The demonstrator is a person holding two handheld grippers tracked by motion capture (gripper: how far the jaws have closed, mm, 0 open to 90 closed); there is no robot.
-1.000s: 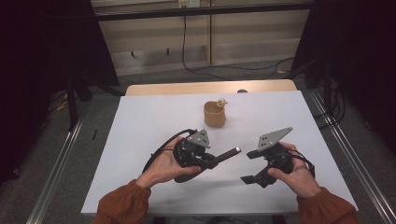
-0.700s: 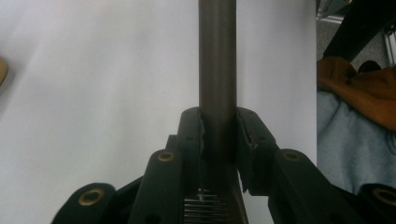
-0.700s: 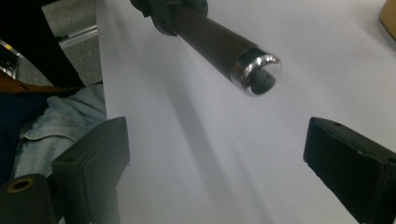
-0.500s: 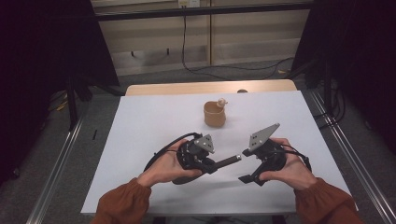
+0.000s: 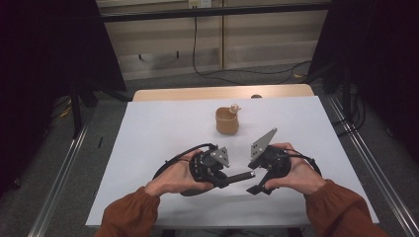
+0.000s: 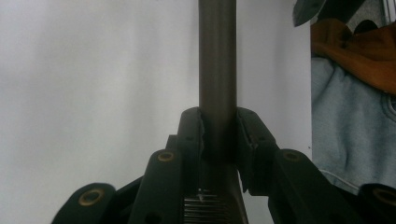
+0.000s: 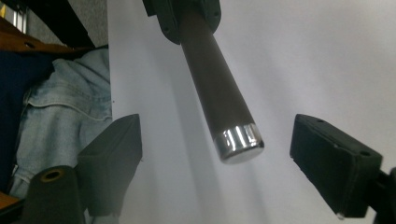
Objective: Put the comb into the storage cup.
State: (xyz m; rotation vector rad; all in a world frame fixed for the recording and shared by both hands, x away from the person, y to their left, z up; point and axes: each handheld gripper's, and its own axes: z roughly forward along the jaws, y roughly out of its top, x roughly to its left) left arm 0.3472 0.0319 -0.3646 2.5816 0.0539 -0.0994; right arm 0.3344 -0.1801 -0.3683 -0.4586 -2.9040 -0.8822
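My left gripper (image 5: 228,178) is shut on a dark brown rod (image 5: 242,176) with a silver end cap, held low over the near middle of the white table (image 5: 158,128). In the left gripper view the rod (image 6: 217,70) runs straight out from between the pads, with the left gripper (image 6: 218,135) clamped on its base. My right gripper (image 5: 254,178) faces it, open. In the right gripper view the rod (image 7: 219,93) points at the camera. Its silver tip lies between the spread jaws of the right gripper (image 7: 222,149), touching neither.
A tan cup (image 5: 227,121) with a small pale object (image 5: 234,107) on its rim stands beyond the grippers, mid-table. A wooden strip (image 5: 197,93) borders the far edge. Metal rails (image 5: 64,182) run along both sides on the floor.
Both hands have drawn together near the table's front. The right gripper has moved left until its open jaws flank the rod's silver tip.
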